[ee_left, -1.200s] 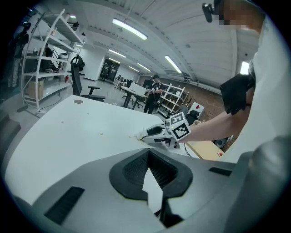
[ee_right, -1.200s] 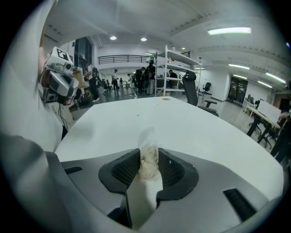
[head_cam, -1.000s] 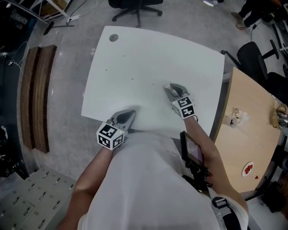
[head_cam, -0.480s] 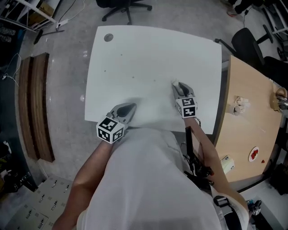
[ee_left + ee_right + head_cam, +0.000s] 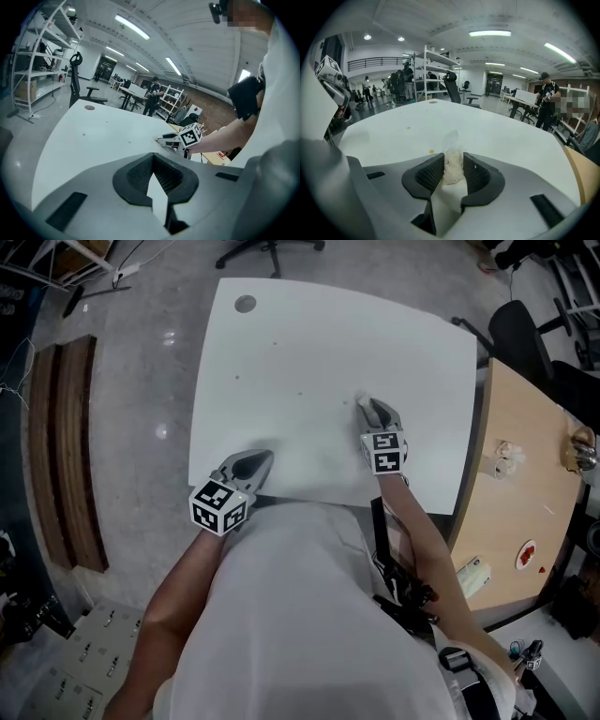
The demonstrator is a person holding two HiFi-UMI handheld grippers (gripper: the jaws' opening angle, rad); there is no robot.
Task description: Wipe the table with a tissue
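Mid-wipe, the tissue (image 5: 452,168) is pinched in the right tool (image 5: 368,406); the spot (image 5: 431,151) ahead is to be swept next. The left tool (image 5: 262,457) is closed, empty.

A wooden desk (image 5: 536,507) stands near a black office chair (image 5: 518,334).

Smooth, matt white table (image 5: 328,343); the crumpled tissue (image 5: 452,166) looks like soft paper.

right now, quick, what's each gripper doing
left gripper: closed, nothing between the jaws.
right gripper: closed on the tissue.
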